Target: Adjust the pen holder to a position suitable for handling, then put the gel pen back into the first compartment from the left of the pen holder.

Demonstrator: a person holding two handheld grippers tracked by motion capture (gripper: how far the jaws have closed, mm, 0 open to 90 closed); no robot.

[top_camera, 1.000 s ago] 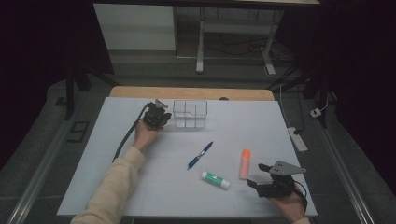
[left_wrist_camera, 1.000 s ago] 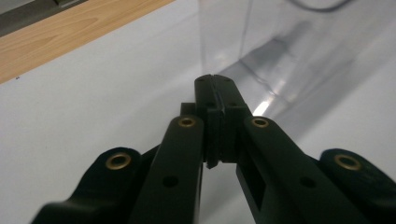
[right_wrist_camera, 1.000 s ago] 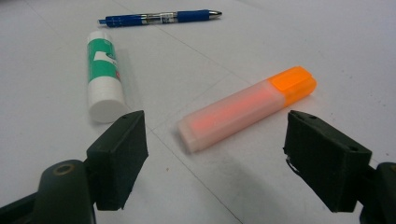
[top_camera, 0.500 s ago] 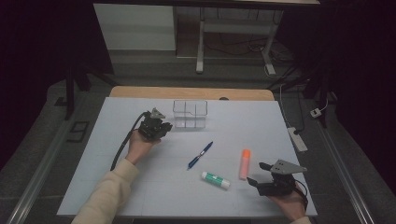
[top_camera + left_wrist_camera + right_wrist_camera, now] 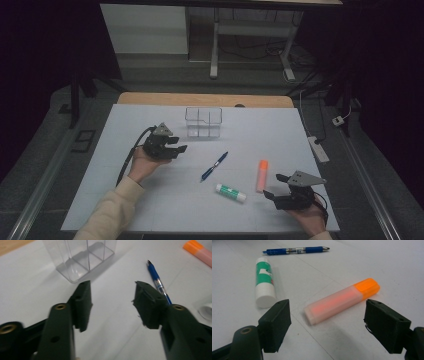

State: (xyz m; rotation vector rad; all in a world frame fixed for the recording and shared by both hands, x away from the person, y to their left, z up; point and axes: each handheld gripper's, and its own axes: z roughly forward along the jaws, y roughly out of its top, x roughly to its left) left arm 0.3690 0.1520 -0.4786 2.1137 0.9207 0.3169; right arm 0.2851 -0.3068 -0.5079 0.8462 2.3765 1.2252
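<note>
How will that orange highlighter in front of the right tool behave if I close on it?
The highlighter looks like rigid plastic, so it should hold its shape. Its body seems flattened rather than round, so it probably won't roll like the glue stick might. The smooth casing could slip or pivot if the right tool, now open around it, pinches near one end.

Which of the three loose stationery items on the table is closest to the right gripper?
The orange highlighter: it lies right ahead of the right gripper, while the glue stick and blue pen lie farther off.
</note>
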